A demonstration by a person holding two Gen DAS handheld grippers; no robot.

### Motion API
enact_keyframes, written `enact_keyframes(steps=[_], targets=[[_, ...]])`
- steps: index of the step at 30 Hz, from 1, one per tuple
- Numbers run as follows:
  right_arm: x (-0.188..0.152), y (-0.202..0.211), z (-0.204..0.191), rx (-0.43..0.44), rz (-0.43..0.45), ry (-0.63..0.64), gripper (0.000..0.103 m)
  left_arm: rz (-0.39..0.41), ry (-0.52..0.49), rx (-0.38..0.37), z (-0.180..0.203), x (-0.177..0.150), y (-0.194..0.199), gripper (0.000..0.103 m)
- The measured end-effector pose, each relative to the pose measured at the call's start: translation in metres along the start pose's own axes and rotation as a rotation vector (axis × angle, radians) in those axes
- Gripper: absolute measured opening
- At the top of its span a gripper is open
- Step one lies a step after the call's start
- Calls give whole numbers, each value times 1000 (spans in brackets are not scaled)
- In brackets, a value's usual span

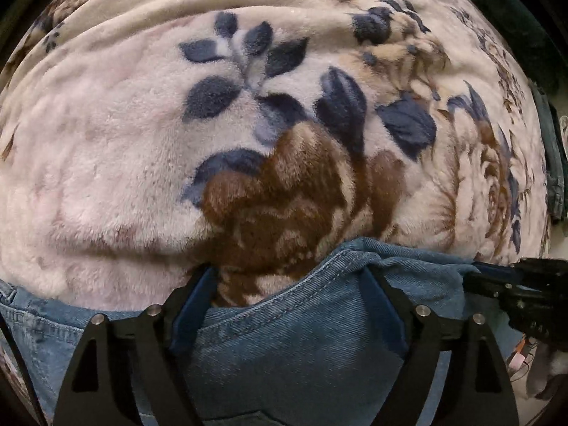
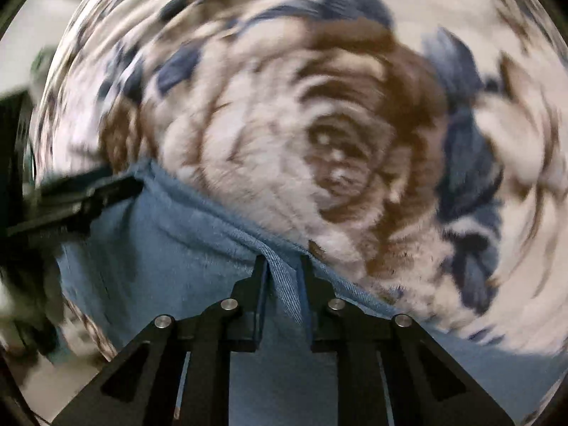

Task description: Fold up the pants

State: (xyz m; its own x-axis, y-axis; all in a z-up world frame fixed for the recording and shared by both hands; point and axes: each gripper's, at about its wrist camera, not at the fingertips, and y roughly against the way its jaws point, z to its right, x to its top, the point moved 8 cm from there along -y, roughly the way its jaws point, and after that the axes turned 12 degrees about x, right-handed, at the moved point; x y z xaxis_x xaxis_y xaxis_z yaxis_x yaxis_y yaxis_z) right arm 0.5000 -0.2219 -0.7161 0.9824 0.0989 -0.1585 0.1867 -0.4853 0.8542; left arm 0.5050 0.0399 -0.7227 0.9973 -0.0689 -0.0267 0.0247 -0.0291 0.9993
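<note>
Blue denim pants (image 1: 301, 348) lie on a fluffy floral blanket (image 1: 124, 142), their stitched edge running across the bottom of the left wrist view. My left gripper (image 1: 287, 284) points down over that edge with its jaws wide open; the denim lies between the fingers and the pads stand off it. The right gripper's black fingers (image 1: 514, 284) reach the same edge from the right. The right wrist view is blurred. There my right gripper (image 2: 284, 280) is shut on a raised fold at the edge of the pants (image 2: 170, 248), and the left gripper's fingers (image 2: 88, 198) show at the left.
The blanket (image 2: 248, 142) covers nearly all the surface in both views. Another bluish denim piece (image 1: 552, 163) lies at its far right edge. A dark green object (image 1: 497, 7) sits beyond the blanket's top right. Pale floor (image 2: 21, 53) shows at the left.
</note>
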Motion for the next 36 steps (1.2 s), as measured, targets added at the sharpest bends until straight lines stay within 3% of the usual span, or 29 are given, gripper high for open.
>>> enact_keyframes(steps=[3, 6, 7, 8, 9, 10, 11, 12, 14, 20, 22, 24, 26, 29, 31, 33, 34, 35, 36], targets=[[2, 4, 15, 37, 38, -91, 17, 0, -7, 10, 0, -3, 5, 85], [-2, 22, 11, 72, 90, -111, 26, 42, -25, 45, 2, -6, 32, 84], [-9, 30, 5, 97, 136, -116, 50, 71, -30, 44, 6, -9, 45, 84], [-20, 46, 9, 119, 194, -124, 85, 100, -36, 46, 12, -15, 59, 85], [-29, 63, 10, 143, 260, -139, 94, 121, -42, 49, 16, -20, 69, 85], [-36, 76, 12, 156, 311, -149, 94, 141, -50, 52, 23, -27, 79, 90], [-49, 94, 18, 170, 379, -172, 94, 158, -60, 56, 31, -36, 87, 101], [-71, 113, 33, 167, 448, -220, 94, 165, -69, 58, 41, -48, 92, 103], [-102, 139, 56, 143, 528, -307, 94, 158, -71, 59, 57, -72, 95, 103], [-276, 182, 202, 123, 778, -806, 94, 63, -92, 34, 132, -142, 68, 103], [-337, 187, 262, 161, 865, -979, 94, 39, -104, 50, 159, -155, 51, 103], [-369, 187, 303, 241, 925, -1072, 93, 21, -107, 55, 180, -160, 32, 103], [-376, 177, 332, 357, 972, -1098, 93, -6, -115, 99, 188, -163, 12, 103], [-360, 160, 355, 537, 1016, -1085, 93, -2, -136, 134, 190, -162, -4, 103], [-344, 158, 359, 528, 994, -1038, 93, -1, -148, 138, 193, -161, -4, 103], [-331, 160, 351, 482, 981, -990, 76, 1, -153, 136, 195, -160, -5, 103], [-327, 162, 348, 465, 984, -970, 32, 5, -152, 136, 195, -160, -6, 103], [-330, 170, 347, 476, 995, -954, 20, 9, -150, 135, 195, -159, -6, 103], [-334, 175, 347, 486, 1022, -950, 20, 15, -140, 135, 192, -162, -6, 103]])
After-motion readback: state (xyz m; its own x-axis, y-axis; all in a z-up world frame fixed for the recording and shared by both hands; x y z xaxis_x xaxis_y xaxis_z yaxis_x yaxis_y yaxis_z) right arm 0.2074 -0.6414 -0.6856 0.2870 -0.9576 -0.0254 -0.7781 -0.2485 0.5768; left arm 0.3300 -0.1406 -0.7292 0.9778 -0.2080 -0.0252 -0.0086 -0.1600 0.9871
